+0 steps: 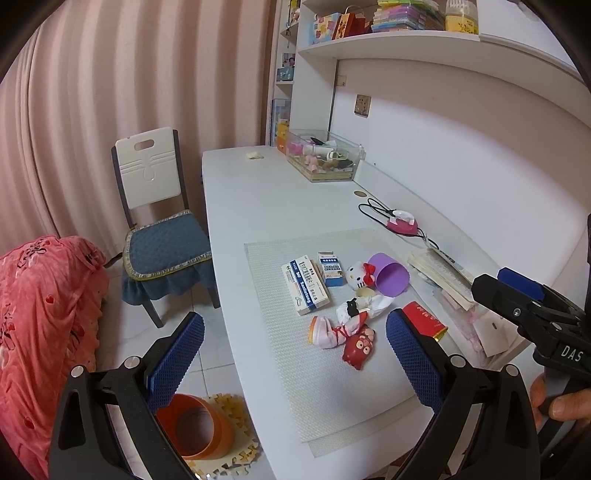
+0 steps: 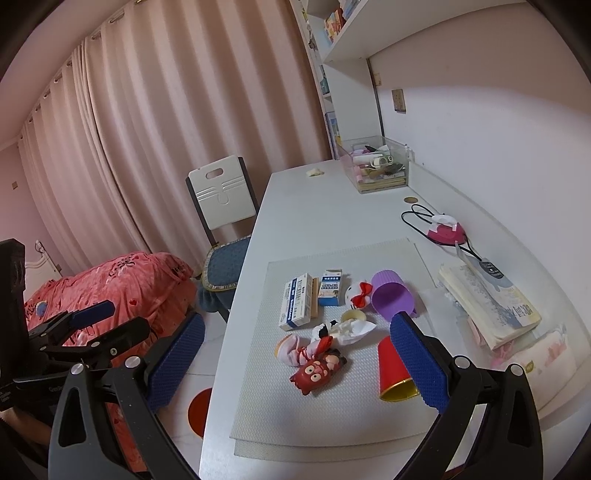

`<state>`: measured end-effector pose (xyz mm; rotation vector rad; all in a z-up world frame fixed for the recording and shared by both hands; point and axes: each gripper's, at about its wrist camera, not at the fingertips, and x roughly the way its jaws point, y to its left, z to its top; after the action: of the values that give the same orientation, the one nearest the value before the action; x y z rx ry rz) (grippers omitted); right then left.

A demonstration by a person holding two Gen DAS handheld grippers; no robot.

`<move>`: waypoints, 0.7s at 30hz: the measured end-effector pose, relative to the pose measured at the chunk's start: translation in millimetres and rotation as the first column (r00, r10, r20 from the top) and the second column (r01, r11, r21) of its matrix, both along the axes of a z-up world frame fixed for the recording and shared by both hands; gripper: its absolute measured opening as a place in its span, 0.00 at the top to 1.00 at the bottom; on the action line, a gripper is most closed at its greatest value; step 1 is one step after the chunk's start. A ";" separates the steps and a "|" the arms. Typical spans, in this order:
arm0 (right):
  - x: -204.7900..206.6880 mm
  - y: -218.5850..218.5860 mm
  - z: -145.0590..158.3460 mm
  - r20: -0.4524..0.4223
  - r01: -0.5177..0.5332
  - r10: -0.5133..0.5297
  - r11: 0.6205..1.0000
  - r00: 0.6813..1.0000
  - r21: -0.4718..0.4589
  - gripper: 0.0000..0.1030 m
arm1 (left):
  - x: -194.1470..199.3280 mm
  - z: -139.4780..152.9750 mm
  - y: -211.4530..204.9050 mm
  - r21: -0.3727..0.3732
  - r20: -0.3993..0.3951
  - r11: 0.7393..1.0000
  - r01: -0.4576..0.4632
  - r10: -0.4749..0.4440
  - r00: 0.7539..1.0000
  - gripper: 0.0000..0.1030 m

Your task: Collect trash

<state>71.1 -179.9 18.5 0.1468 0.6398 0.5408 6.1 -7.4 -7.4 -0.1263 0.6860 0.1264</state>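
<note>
We hold both grippers over the desk's near edge, left gripper and right gripper each spread wide and empty. The crumpled white tissue lies mid-mat beside the red cup; the orange bin stands on the floor.

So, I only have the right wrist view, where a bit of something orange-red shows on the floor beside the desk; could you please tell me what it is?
Observer: The left wrist view shows it whole: an orange bin, its opening towards the camera, on a foam puzzle mat.
Operator: Thank you. Is the left gripper holding anything? I see it only side-on.
Observer: No. Its own view shows the left gripper wide open with nothing between the pads.
Operator: And the top shelf, which is cut off for me?
Observer: It carries a red gift bag beside stacked colourful boxes.
</note>
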 end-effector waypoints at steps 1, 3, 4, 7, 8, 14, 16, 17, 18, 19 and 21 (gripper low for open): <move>0.2 1.3 0.4 0.000 0.000 0.000 1.000 1.000 -0.001 0.04 | -0.5 -0.8 -0.2 0.000 0.000 1.000 0.000 0.000 1.000 0.05; 0.5 1.4 0.5 -0.003 0.000 0.000 1.000 1.000 -0.001 0.04 | -1.2 -2.0 0.1 0.001 0.000 1.000 -0.003 0.003 1.000 0.05; 0.5 1.3 0.4 -0.002 -0.001 0.001 1.000 1.000 0.000 0.04 | -2.4 -3.0 1.0 -0.001 -0.001 1.000 -0.003 0.003 1.000 0.05; 1.8 2.5 0.6 -0.004 -0.001 0.001 1.000 1.000 -0.002 0.04 | -4.4 -5.3 1.8 -0.001 -0.003 1.000 -0.004 0.004 1.000 0.05; 1.7 2.6 0.4 -0.004 -0.001 0.001 1.000 1.000 -0.002 0.04 | -5.4 -5.9 2.1 -0.001 -0.004 1.000 -0.004 0.004 1.000 0.05; 2.2 3.6 -0.5 -0.004 -0.005 0.005 1.000 1.000 -0.004 0.04 | -2.7 -3.9 1.8 0.001 -0.005 1.000 -0.004 0.004 1.000 0.05; 3.3 4.9 -1.2 -0.005 -0.006 0.006 1.000 1.000 -0.005 0.04 | -3.9 -4.8 3.3 0.000 -0.008 1.000 -0.002 0.002 1.000 0.05; 3.6 4.8 -1.5 -0.006 -0.007 0.007 1.000 1.000 -0.005 0.04 | -3.5 -4.2 2.8 0.001 -0.008 1.000 -0.004 0.004 1.000 0.05; 3.5 4.8 -2.0 -0.006 -0.008 0.008 1.000 1.000 -0.005 0.04 | -2.9 -3.6 2.8 0.002 -0.008 1.000 -0.005 0.005 1.000 0.05; 4.1 5.1 -1.9 -0.007 -0.008 0.008 1.000 1.000 -0.006 0.04 | -4.3 -4.4 3.7 0.001 -0.009 1.000 -0.006 0.006 1.000 0.05; 4.5 5.3 -1.9 -0.007 -0.007 0.007 1.000 1.000 -0.006 0.04 | -3.5 -4.1 3.4 0.002 -0.009 1.000 -0.005 0.005 1.000 0.05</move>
<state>75.6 -174.6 16.7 0.1411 0.6493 0.5457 2.7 -4.0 -11.6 -0.1259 0.6948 0.1326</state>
